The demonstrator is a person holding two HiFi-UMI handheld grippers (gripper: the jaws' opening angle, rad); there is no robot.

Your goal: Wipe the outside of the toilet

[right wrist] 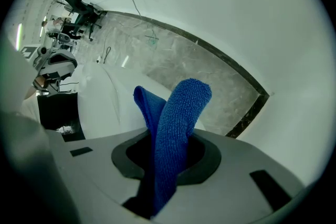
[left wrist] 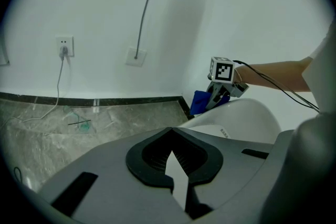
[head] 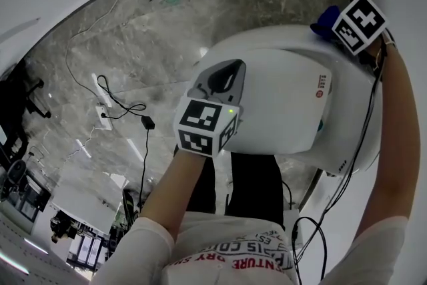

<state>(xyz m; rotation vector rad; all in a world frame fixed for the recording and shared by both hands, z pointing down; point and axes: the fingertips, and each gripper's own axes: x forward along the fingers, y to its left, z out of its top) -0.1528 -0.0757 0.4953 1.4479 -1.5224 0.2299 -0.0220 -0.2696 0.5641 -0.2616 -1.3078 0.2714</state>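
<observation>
Toilet (head: 357,130): white, lid (head: 280,97) down, centre-right in head view. Standing on grey marbled floor (head: 133,43), back end close to white wall (left wrist: 105,2) and dark skirting (left wrist: 105,100).

Lid: smooth white, small red print near its right edge; print too small to read.

Left tongs (left wrist: 171,155): tips closed together, only a thin white sliver visible between the fingers behind the tips. Nothing held. In head view, placed over the near left edge of the lid; contact with the lid not resolvable.

Right tongs (left wrist: 214,98): clamped on blue cloth (right wrist: 176,128). Held out at the far back end of the toilet, arm stretched along the toilet's right side.

Blue cloth: terry texture, folded, pinched between the right jaws, two lobes standing up past the tips. In left gripper view, seen just behind the toilet's rear curve, near the corner of the skirting. Touching the toilet or just beside it: cannot tell.

Marker cubes (head: 203,123): one on each tongs; small green light on the left one in head view.

Floor, left of toilet: white power strip (head: 101,113) with black cables (head: 123,103), well apart from the toilet.

Wall: socket (left wrist: 64,47) with a plug in it and a pale lead hanging to the floor. Second plate (left wrist: 135,56) to its right, grey cord rising from it.
</observation>
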